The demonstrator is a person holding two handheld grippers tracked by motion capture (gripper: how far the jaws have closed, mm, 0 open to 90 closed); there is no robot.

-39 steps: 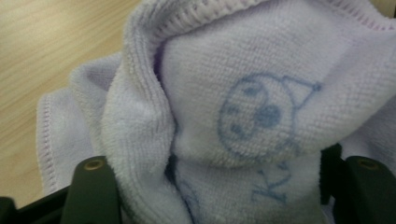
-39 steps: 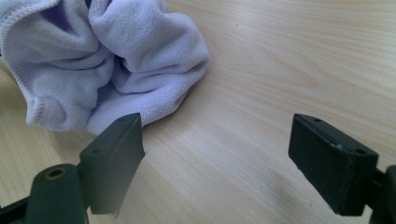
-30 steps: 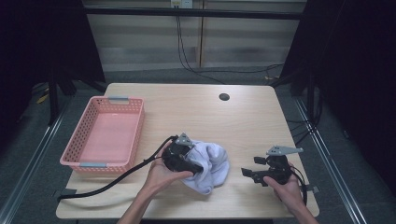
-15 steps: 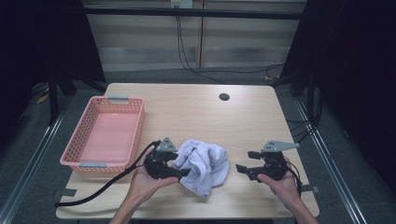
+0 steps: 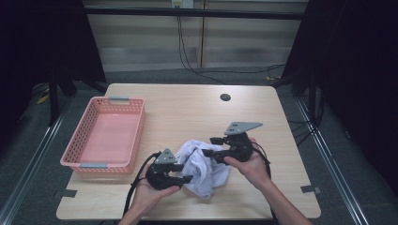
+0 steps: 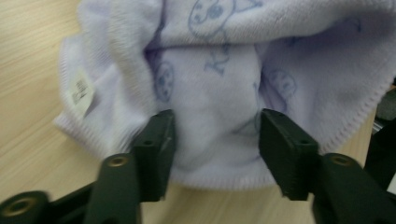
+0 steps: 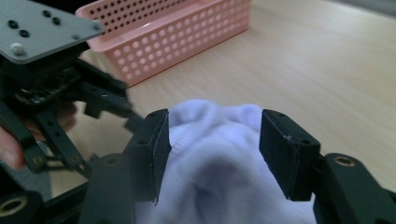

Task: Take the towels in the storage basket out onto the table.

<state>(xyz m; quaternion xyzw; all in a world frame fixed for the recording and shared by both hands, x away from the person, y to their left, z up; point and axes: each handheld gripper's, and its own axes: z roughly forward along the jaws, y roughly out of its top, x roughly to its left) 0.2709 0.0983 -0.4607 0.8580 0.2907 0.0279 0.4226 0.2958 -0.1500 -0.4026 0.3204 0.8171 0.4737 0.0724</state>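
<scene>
Lavender fleece cloth (image 5: pixel 202 168) lies crumpled near the table's (image 5: pixel 187 105) front edge beside the pink basket (image 5: pixel 104 136), and since a second ago the right gripper (image 5: pixel 210 146) has swung in to its far side; the left gripper (image 6: pixel 214 144) has been closing, jaws part-spread astride a fold printed with small cartoon faces, its sewn tag (image 6: pixel 82 90) unreadable. Right gripper view likewise: jaws narrowing around a hump, grip unconfirmed; a two-handed lift looks imminent.
</scene>
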